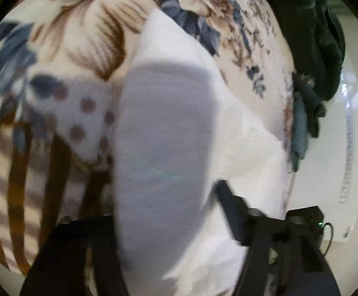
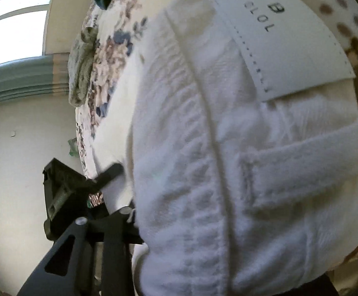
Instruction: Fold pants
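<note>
White pants [image 1: 169,128] hang close in front of the left wrist camera over a floral blanket [image 1: 85,29]. My left gripper [image 1: 169,224] is shut on the pants; its right finger [image 1: 230,209] presses into the cloth and the left finger is hidden behind the fabric. In the right wrist view the pants' waistband [image 2: 203,148] fills the frame, with a white label [image 2: 284,42] and a belt loop [image 2: 307,162]. My right gripper [image 2: 139,185] is shut on the waistband; one finger [image 2: 110,172] shows at its left edge.
The floral blanket [image 2: 112,49] covers the bed. A dark green garment [image 1: 316,29] and a grey-blue cloth [image 1: 299,133] lie at the bed's edge. A pale wall [image 2: 26,148] and a window [image 2: 16,22] are at the left of the right wrist view.
</note>
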A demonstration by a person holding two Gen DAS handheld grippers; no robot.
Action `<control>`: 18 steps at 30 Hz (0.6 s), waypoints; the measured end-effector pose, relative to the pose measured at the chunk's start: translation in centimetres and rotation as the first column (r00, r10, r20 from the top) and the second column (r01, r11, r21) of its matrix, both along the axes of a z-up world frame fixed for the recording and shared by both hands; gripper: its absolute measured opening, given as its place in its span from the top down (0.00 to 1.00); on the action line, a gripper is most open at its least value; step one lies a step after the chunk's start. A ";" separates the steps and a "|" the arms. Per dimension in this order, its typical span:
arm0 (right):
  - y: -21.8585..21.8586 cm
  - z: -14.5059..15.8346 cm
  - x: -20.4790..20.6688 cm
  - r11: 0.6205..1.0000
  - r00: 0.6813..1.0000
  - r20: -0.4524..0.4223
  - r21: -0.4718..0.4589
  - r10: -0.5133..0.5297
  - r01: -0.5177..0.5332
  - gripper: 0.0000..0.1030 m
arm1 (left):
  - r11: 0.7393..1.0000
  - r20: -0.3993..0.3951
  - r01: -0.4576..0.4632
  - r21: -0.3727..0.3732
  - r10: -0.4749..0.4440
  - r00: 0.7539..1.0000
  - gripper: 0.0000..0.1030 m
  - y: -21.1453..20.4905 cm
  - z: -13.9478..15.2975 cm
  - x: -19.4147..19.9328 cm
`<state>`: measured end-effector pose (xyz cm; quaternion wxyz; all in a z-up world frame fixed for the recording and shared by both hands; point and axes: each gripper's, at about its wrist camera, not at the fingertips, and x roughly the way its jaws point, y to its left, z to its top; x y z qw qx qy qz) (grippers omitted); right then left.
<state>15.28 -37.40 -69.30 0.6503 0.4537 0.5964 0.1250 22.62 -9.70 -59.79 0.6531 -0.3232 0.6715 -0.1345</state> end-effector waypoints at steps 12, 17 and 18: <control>-2.0 10.0 2.4 0.998 0.998 0.056 -0.060 0.031 -0.028 0.72 | 0.999 0.085 0.042 -0.020 -0.041 0.996 0.73 0.7 9.2 1.1; -2.2 15.7 3.8 0.997 0.995 0.096 -0.072 0.037 -0.031 0.72 | 0.997 0.119 0.063 -0.042 -0.058 0.991 0.73 1.1 13.7 5.1; -2.0 16.9 4.5 0.997 0.994 0.105 -0.076 0.034 -0.026 0.72 | 0.997 0.130 0.068 -0.045 -0.062 0.990 0.73 1.4 14.6 6.0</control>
